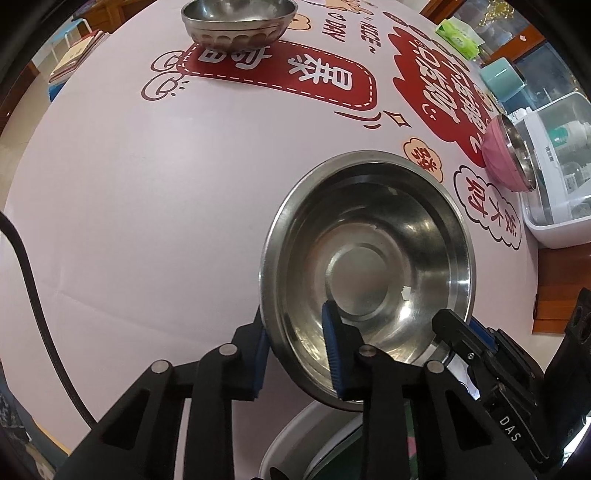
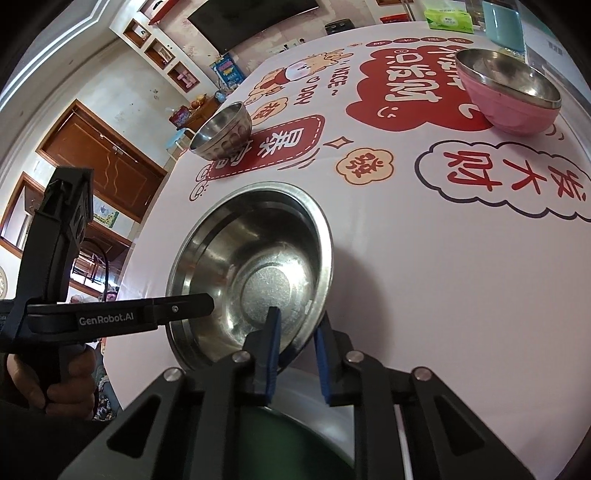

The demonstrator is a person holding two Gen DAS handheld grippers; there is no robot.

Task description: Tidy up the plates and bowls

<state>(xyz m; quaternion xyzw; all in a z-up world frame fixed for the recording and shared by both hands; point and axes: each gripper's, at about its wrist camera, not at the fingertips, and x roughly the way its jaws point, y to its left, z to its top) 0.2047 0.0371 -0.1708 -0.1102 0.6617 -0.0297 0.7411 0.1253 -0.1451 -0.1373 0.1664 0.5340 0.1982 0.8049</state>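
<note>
A wide steel bowl point(image 1: 369, 273) is held above the pink tablecloth by both grippers. My left gripper point(image 1: 295, 354) is shut on its left rim, one pad inside, one outside. My right gripper point(image 2: 295, 354) is shut on its near right rim; it also shows in the left wrist view point(image 1: 465, 336). The bowl also shows in the right wrist view point(image 2: 255, 273). A white plate with a green centre point(image 1: 295, 443) lies below it near the table edge. A small embossed steel bowl point(image 1: 238, 22) stands far back. A pink bowl with a steel bowl inside point(image 2: 509, 92) stands at the right.
A white plastic container point(image 1: 554, 177), a teal box point(image 1: 502, 79) and a green tissue pack point(image 1: 458, 35) stand along the table's right edge. A black cable point(image 1: 33, 295) hangs at the left. Shelves, a door and a stool show beyond the table in the right wrist view.
</note>
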